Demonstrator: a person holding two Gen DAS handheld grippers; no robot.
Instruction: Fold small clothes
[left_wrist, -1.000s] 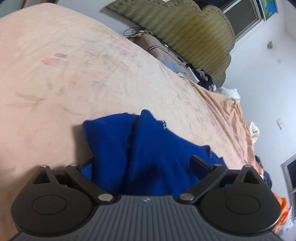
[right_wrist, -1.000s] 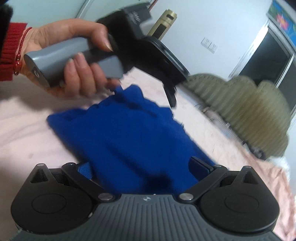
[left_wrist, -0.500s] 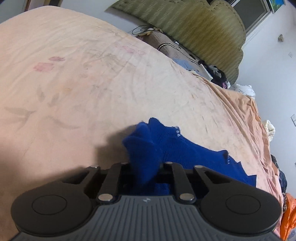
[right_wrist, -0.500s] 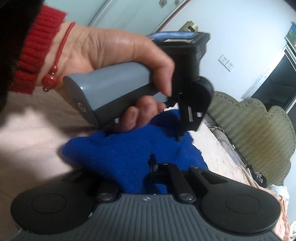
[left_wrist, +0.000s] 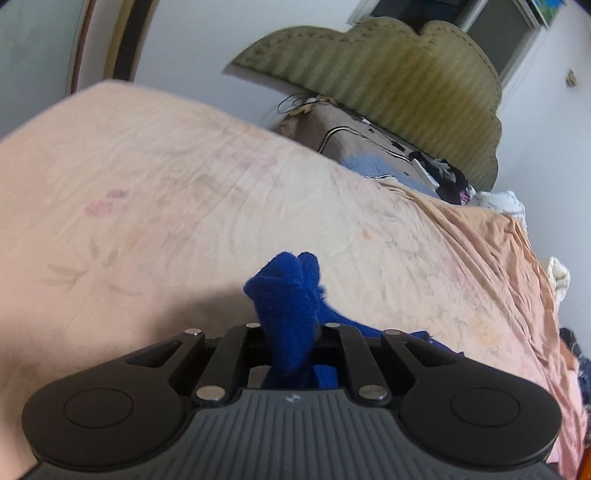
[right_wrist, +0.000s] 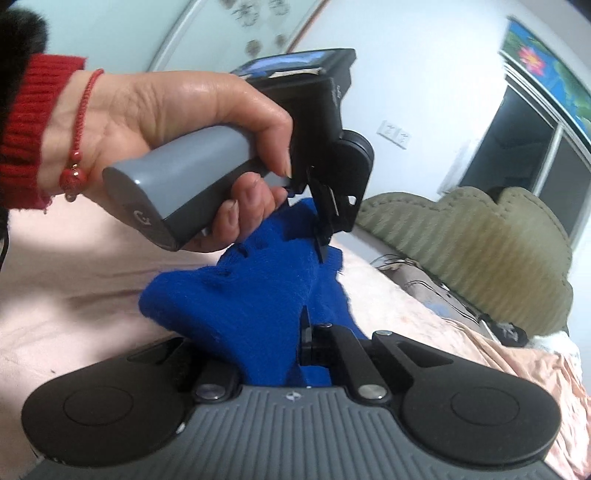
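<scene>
**Blue knit cloth is being held by both tongs above the bed**

Blue wool is sitting squeezed inside the left tongs (left_wrist: 290, 332). Its two fingers are closed tight on a bunched corner of the blue knit cloth (left_wrist: 288, 295), and a little tuft is poking up past them. The right tongs (right_wrist: 295, 332) are pinching another part of the same cloth (right_wrist: 251, 295), with the fingers pressed together on it. In the right view the left hand (right_wrist: 177, 122) is gripping the gray handle, and the tips of that tool are biting the far edge of the cloth.

So the cloth is hanging between the two tools, lifted a bit off the peach bed sheet (left_wrist: 184, 192). Part of it is trailing down onto the sheet on the right side of the left view.

What could go wrong? The cloth is bunched, not flat. If the tongs are holding only a small, thick lump, the wool may be slipping out when it gets pulled. If the two tools are pulling apart too hard, the knit may be stretching out of shape. The fold may also be coming out crooked, because the edges are not lined up and I cannot tell which corners are being held. The trailing part may be dragging on the sheet and rolling under. The green headboard (left_wrist: 388, 81) and the pile of things (left_wrist: 436, 173) near it are well apart, so they are not getting in the way.
</scene>
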